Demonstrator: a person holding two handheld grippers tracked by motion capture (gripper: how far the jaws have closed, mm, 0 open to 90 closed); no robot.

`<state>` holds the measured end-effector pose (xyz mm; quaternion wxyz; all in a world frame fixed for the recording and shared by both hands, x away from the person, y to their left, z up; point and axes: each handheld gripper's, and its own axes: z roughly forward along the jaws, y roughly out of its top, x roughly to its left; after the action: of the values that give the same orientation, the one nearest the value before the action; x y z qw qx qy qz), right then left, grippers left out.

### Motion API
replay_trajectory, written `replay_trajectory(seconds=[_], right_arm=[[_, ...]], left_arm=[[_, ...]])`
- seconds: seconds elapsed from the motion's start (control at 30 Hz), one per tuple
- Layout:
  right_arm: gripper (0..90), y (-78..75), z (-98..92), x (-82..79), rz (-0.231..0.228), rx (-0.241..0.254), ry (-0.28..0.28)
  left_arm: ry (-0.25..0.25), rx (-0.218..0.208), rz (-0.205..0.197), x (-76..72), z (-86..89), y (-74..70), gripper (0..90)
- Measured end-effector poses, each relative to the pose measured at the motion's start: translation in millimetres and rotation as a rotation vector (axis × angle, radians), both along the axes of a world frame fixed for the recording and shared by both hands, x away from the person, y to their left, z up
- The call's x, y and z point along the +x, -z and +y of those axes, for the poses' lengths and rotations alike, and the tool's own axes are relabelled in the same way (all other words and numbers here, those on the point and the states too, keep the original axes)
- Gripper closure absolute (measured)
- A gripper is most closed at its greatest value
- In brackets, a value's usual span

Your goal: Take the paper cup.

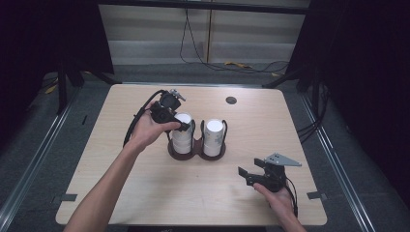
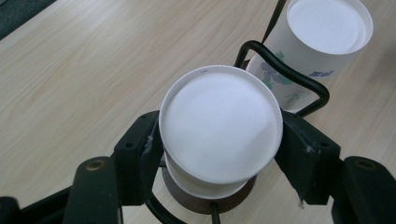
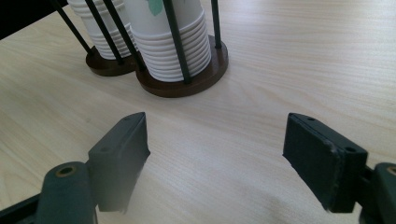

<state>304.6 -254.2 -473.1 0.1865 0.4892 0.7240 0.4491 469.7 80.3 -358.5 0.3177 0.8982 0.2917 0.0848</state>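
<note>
Left gripper (image 1: pixel 183 126) sits on the left cup stack (image 1: pixel 182 135), jaws hugging the top cup (image 2: pixel 220 123) on both sides; looks clamped on it. That stack's long axis is vertical, so we'd judge the coming move as a straight lift, up clear of the holder's wire loops. Left hand (image 1: pixel 147 131) is clearly nearer. Second cup stack (image 1: pixel 213 137) stands just right of that gripper. Right gripper (image 1: pixel 252 175) is low and right, jaws spread, holding nothing, well apart from the holder (image 3: pixel 187 83) ahead of it. We count two stacks, one twin holder, two grippers.
</note>
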Motion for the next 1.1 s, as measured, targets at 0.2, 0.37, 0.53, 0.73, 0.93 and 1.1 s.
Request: replay_trajectory(seconds=[0.2, 0.37, 0.53, 0.73, 0.93, 1.1], right_arm=[[22.2, -0.6, -0.3, -0.6, -0.001, 0.0, 0.002], [22.3, -0.3, -0.4, -0.3, -0.001, 0.001, 0.001], [22.4, 0.0, 0.0, 0.0, 0.002, 0.002, 0.003], [22.5, 0.1, 0.1, 0.0, 0.002, 0.001, 0.003], [22.5, 0.1, 0.0, 0.0, 0.003, 0.002, 0.003], [22.6, 0.1, 0.0, -0.1, 0.004, 0.002, 0.003]], left_arm=[[-0.011, -0.063, -0.041, -5.3, 4.1, 4.9, 35.5], [-0.015, -0.101, -0.06, -6.1, 9.1, 9.6, 35.6], [-0.022, -0.124, -0.081, -6.8, 13.3, 5.5, 35.8], [-0.02, -0.128, -0.065, -6.2, 15.7, 5.8, 35.9], [-0.018, -0.104, -0.062, -8.2, 14.2, 10.1, 36.6], [-0.02, -0.078, -0.055, -8.3, 9.7, 17.9, 36.3]])
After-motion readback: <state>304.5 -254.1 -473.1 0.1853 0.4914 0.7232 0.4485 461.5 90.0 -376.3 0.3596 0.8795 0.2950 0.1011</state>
